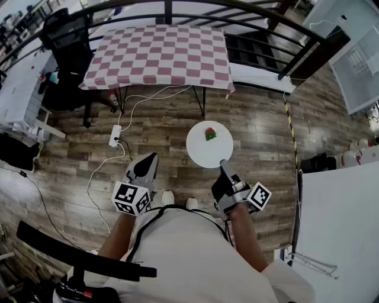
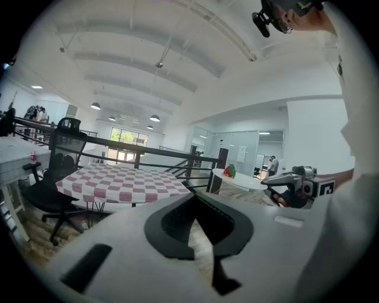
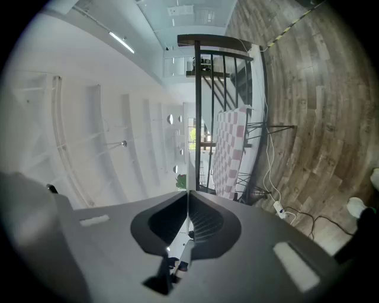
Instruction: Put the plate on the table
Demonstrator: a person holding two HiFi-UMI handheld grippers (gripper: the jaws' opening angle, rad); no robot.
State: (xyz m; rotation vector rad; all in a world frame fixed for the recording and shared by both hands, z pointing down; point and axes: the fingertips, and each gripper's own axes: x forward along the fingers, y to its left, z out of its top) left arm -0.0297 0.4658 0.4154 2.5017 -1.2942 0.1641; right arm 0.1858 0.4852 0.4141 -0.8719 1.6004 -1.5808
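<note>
A round white plate (image 1: pixel 204 148) with a small red and green item (image 1: pixel 210 134) on it hangs level above the wooden floor. My right gripper (image 1: pixel 224 165) is shut on its near rim. In the right gripper view the plate (image 3: pixel 188 208) shows edge-on as a thin pale line between the pads. The table with the pink and white checked cloth (image 1: pixel 157 54) stands further ahead, beyond the plate. My left gripper (image 1: pixel 150 160) is left of the plate, apart from it, shut and holding nothing. Its own view shows the plate (image 2: pixel 244 180) at the right with the right gripper (image 2: pixel 283 180) on it.
A black office chair (image 1: pixel 66 36) stands left of the checked table. A power strip (image 1: pixel 115 135) and white cables lie on the floor under it. A dark railing (image 1: pixel 249 10) runs behind the table. A white desk (image 1: pixel 18 89) is at the left and a white tabletop (image 1: pixel 340 225) at the right.
</note>
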